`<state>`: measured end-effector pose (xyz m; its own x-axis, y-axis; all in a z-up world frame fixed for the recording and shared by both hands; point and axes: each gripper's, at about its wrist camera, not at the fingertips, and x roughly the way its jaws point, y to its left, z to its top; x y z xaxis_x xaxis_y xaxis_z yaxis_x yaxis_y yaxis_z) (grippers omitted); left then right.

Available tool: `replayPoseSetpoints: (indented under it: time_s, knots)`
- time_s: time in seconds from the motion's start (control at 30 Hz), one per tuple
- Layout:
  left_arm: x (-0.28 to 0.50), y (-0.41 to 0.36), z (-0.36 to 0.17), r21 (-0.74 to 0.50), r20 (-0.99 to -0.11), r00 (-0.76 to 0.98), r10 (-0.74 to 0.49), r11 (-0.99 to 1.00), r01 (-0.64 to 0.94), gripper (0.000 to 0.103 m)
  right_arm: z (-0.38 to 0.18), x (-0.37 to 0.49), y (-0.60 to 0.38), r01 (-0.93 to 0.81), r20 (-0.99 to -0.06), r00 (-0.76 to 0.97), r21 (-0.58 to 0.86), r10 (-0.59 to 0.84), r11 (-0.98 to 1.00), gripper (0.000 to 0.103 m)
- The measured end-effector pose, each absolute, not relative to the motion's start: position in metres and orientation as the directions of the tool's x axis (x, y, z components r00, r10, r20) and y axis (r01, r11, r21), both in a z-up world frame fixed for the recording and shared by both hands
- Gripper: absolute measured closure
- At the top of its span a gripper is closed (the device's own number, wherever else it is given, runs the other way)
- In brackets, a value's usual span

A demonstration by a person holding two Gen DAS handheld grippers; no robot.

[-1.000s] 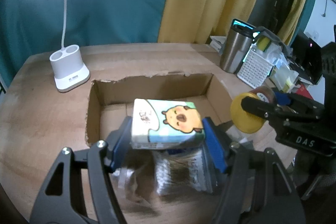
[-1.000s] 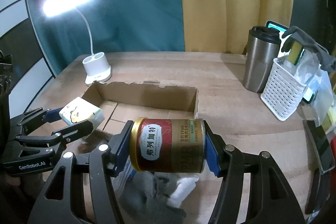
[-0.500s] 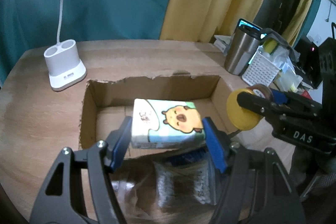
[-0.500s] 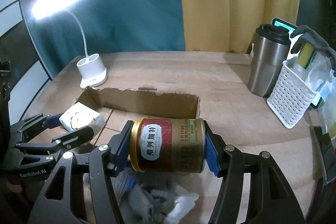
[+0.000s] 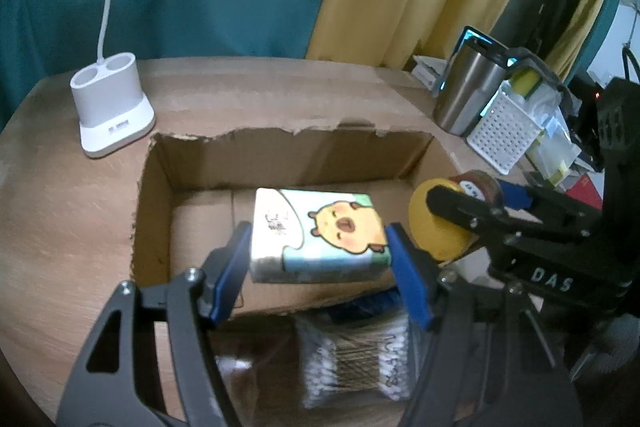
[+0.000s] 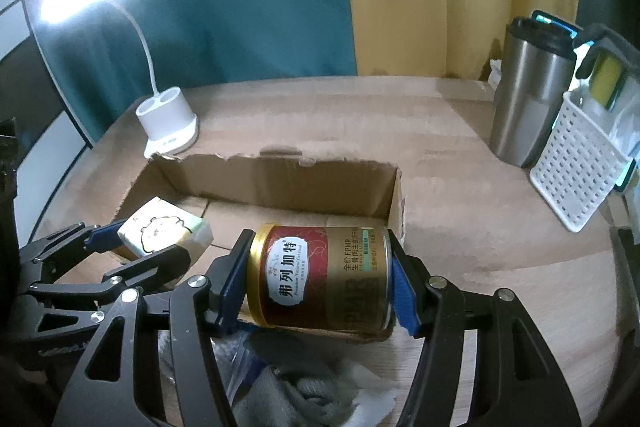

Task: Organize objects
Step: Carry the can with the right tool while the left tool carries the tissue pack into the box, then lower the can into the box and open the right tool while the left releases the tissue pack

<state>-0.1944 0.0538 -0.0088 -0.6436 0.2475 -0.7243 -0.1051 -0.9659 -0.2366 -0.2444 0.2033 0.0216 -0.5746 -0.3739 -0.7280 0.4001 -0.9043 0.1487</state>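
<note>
Left gripper (image 5: 320, 251) pinches the tissue pack (image 5: 318, 235) flat between its blue pads, held over the open cardboard box (image 5: 280, 155) — box floor bare beneath it. At three o'clock, the right gripper (image 6: 320, 279) clamps the red-and-gold can (image 6: 320, 277) on its side above the box's near right corner. White basket (image 6: 580, 183) at two o'clock holds a yellow sponge — steel tumbler (image 6: 528, 91) just beside it.

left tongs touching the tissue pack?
Touching: the left wrist view shows both blue pads of the left tongs pressed against the tissue pack ends.
</note>
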Motion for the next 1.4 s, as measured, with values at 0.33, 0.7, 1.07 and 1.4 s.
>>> replayPoseSetpoints:
  time_s: [0.33, 0.7, 1.07, 1.4]
  knots:
    - [-0.2, 0.051, -0.02, -0.25, -0.738, -0.627, 0.251, -0.964, -0.09, 0.035, 0.006, -0.252, 0.196, 0.367, -0.768, -0.551, 0.131, -0.328, -0.921, 0.039]
    - [-0.204, 0.049, -0.028, -0.254, -0.746, -0.62, 0.243, -0.964, -0.072, 0.035, 0.005, -0.251, 0.19, 0.377, -0.776, -0.549, 0.101, -0.31, -0.921, 0.03]
    - [-0.205, 0.055, -0.027, -0.251, -0.75, -0.616, 0.241, -0.965, -0.071, 0.035, 0.018, -0.247, 0.203, 0.364, -0.744, -0.582, 0.123, -0.329, -0.923, 0.029]
    - [-0.211, 0.076, -0.031, -0.239, -0.768, -0.593, 0.24, -0.967, -0.082, 0.035, 0.02, -0.252, 0.233, 0.321, -0.734, -0.6, 0.144, -0.319, -0.936, 0.029]
